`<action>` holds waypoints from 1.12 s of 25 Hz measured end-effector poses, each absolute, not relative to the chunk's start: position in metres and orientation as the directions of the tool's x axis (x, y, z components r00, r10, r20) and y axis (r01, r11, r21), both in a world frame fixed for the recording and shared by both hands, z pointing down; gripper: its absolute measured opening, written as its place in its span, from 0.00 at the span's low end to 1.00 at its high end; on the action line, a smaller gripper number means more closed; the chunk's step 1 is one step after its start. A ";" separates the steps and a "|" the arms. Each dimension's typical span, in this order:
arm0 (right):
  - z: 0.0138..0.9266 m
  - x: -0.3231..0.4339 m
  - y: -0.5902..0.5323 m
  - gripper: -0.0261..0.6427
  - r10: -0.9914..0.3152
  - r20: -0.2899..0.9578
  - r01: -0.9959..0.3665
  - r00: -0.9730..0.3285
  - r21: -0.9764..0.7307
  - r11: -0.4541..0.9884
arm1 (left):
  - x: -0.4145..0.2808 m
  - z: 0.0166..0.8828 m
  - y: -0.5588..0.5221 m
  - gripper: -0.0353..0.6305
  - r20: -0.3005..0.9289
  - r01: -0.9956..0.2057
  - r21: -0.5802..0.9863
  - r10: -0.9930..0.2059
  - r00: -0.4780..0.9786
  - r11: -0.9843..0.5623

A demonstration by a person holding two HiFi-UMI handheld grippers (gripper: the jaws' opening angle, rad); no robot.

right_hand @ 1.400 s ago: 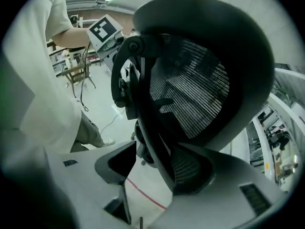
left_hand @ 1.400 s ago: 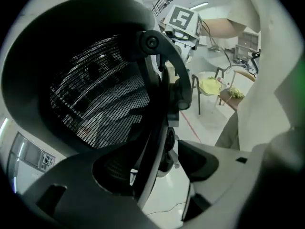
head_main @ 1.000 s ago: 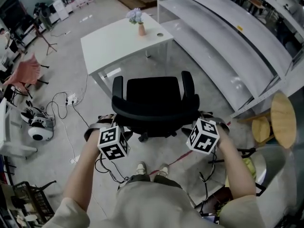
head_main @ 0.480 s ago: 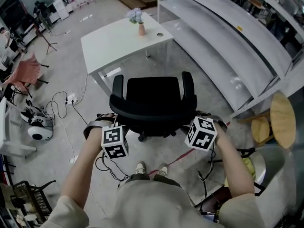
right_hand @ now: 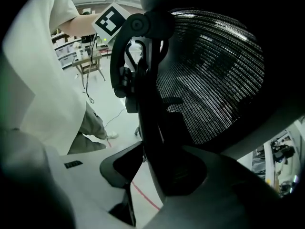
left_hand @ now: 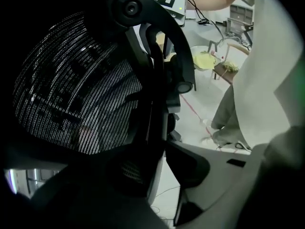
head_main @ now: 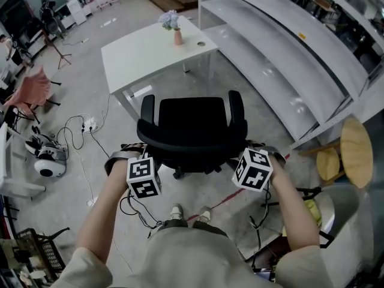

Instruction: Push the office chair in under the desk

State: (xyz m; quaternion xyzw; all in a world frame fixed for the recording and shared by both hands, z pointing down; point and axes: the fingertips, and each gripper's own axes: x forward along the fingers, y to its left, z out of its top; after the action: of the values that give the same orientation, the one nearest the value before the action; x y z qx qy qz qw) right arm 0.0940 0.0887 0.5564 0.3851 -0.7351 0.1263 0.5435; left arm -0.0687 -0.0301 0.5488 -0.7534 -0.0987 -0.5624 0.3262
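Both closing, left tool (head_main: 133, 152), right tool (head_main: 252, 148), chair (head_main: 192, 120)

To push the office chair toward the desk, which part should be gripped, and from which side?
Grip the backrest by its two side edges, from behind. The office chair faces the desk, so its back is nearest the person, and the frame edges are slim enough to fit between the jaws. The left gripper and right gripper have just been closing on those edges.
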 end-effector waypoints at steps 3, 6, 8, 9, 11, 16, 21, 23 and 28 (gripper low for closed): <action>0.557 0.096 0.087 0.25 -0.434 0.893 -0.696 -0.115 0.239 0.677 | -0.066 0.550 -0.031 0.25 0.913 0.499 -0.369 -0.206 0.351 -0.784; 0.559 0.096 0.089 0.24 -0.426 0.895 -0.685 -0.131 0.228 0.691 | -0.066 0.551 -0.029 0.25 0.919 0.482 -0.352 -0.197 0.342 -0.803; 0.558 0.095 0.090 0.24 -0.421 0.896 -0.676 -0.141 0.224 0.702 | -0.066 0.551 -0.028 0.25 0.924 0.470 -0.334 -0.186 0.333 -0.817; 0.558 0.096 0.089 0.23 -0.421 0.895 -0.671 -0.144 0.224 0.707 | -0.066 0.551 -0.029 0.25 0.928 0.460 -0.322 -0.179 0.326 -0.828; 0.558 0.096 0.088 0.23 -0.421 0.895 -0.664 -0.150 0.225 0.713 | -0.065 0.551 -0.030 0.25 0.935 0.436 -0.298 -0.169 0.311 -0.849; 0.557 0.101 0.082 0.23 -0.427 0.891 -0.657 -0.156 0.229 0.718 | -0.061 0.548 -0.034 0.26 0.932 0.408 -0.277 -0.140 0.334 -0.870; 0.555 0.109 0.063 0.24 -0.462 0.874 -0.650 -0.151 0.265 0.713 | -0.056 0.548 -0.049 0.26 0.927 0.379 -0.295 -0.167 0.337 -0.877; 0.554 0.112 0.054 0.24 -0.458 0.875 -0.646 -0.158 0.259 0.718 | -0.053 0.547 -0.057 0.26 0.917 0.361 -0.317 -0.186 0.352 -0.877; 0.556 0.122 0.035 0.24 -0.450 0.877 -0.628 -0.169 0.256 0.735 | -0.044 0.549 -0.073 0.27 0.900 0.321 -0.343 -0.211 0.381 -0.883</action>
State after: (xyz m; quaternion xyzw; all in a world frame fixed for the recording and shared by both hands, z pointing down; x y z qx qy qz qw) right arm 0.1221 0.0355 0.5565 0.3548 -0.7601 0.0827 0.5381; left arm -0.0441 -0.0733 0.5485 -0.7957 -0.0343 -0.5552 0.2396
